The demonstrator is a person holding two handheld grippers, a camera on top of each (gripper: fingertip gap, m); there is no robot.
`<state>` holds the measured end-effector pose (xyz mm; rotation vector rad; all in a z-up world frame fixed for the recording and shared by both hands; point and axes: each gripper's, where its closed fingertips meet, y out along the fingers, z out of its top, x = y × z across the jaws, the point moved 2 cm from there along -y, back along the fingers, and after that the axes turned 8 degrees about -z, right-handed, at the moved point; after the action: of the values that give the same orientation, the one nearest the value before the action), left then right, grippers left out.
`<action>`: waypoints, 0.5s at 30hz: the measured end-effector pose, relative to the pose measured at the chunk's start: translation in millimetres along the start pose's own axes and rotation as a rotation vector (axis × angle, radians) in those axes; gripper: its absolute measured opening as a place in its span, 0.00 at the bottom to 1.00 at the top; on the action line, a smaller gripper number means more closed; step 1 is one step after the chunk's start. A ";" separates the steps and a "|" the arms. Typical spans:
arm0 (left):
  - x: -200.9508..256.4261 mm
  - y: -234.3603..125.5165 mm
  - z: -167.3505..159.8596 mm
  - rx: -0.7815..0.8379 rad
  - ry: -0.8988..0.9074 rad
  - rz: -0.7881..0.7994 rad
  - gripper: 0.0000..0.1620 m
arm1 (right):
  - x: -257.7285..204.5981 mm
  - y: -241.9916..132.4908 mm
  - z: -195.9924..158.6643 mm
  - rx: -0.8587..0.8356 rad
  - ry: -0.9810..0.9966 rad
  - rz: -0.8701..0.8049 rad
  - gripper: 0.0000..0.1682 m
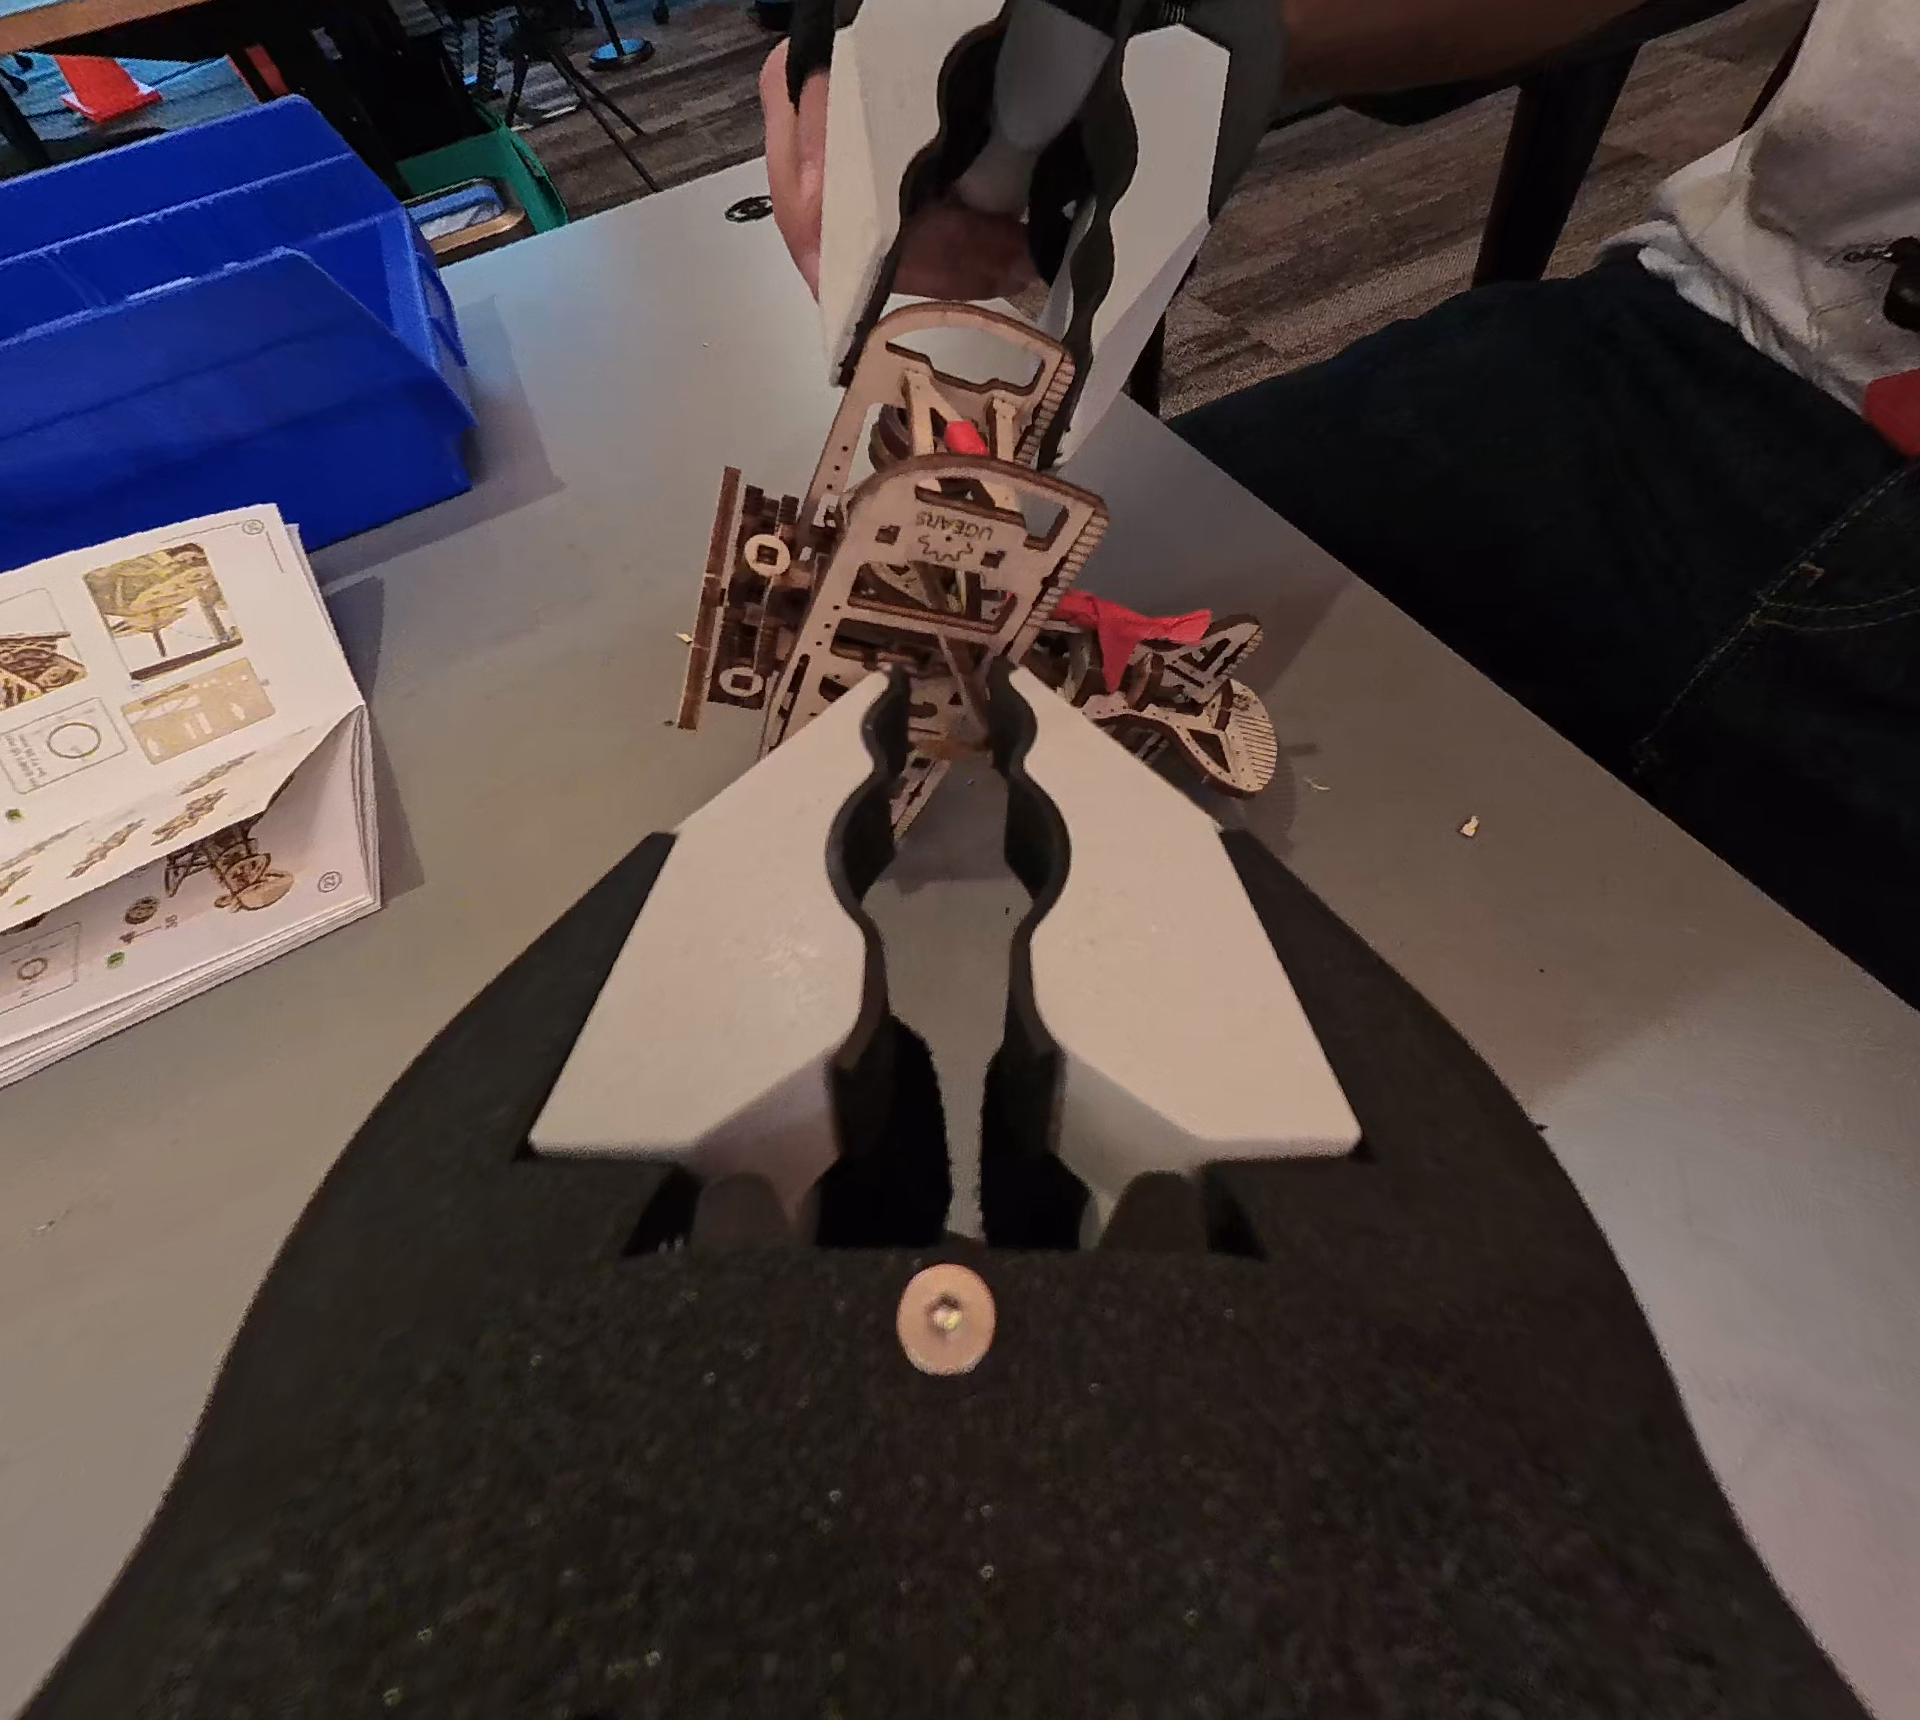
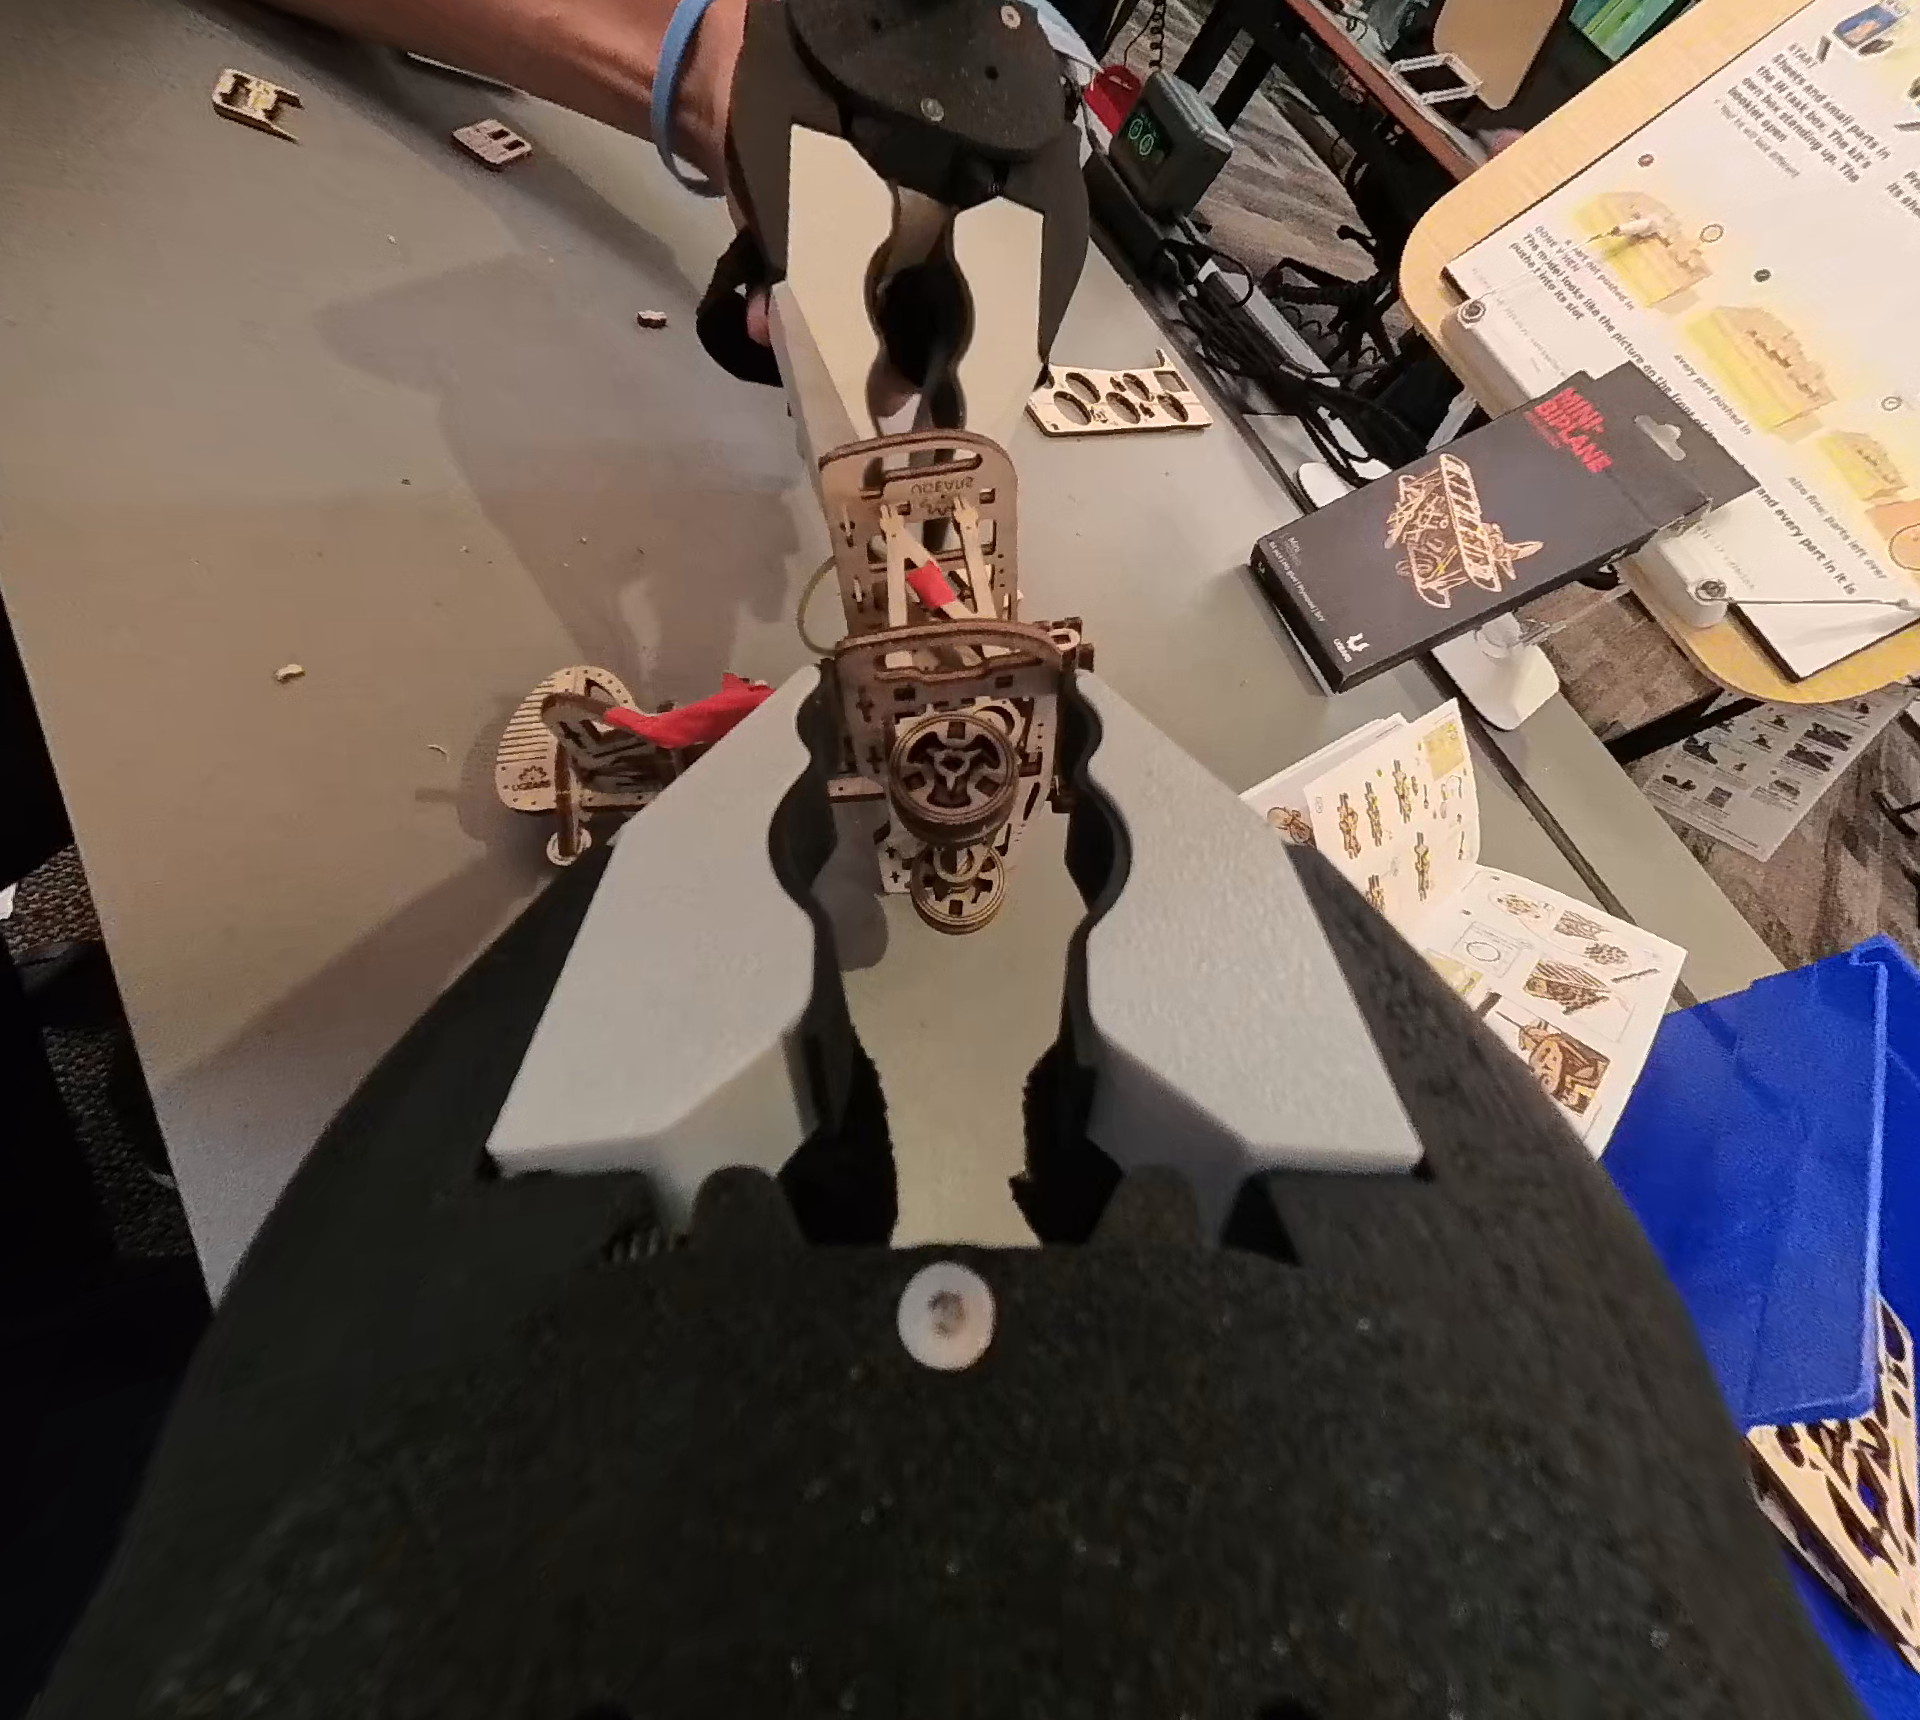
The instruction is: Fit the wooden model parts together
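Note:
A wooden biplane model is held up on its side over the grey table, between my two grippers. Its tail with a red strip reaches down to the table. My left gripper is shut on the near wing's edge. My right gripper comes from above in that view, shut across the far wing. In the right wrist view my right gripper clamps the wing plate beside the model's wheels. My left gripper pinches the opposite wing from above.
A blue bin and an instruction booklet lie to the left. A black box, an instruction board, a punched wooden sheet and loose wooden pieces are on the table. A seated person's leg is beside the table edge. Spacing between my two grippers at the tips: around 5 centimetres.

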<state>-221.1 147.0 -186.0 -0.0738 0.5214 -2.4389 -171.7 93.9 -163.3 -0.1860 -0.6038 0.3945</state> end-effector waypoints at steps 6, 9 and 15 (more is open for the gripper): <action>-0.8 -4.8 -2.5 -0.017 -0.002 -0.004 0.08 | 0.9 -0.8 -0.6 -0.006 0.001 0.000 0.23; -2.5 -7.9 -11.0 -0.087 0.004 0.005 0.08 | 1.0 -1.3 -0.9 -0.008 -0.001 0.000 0.23; 9.2 -24.1 -53.9 -0.372 -0.145 0.053 0.17 | 2.3 -5.7 0.9 -0.007 0.018 0.005 0.24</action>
<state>-252.0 177.7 -227.0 -0.3835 0.8917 -2.2363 -168.7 89.8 -159.7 -0.1980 -0.5876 0.3951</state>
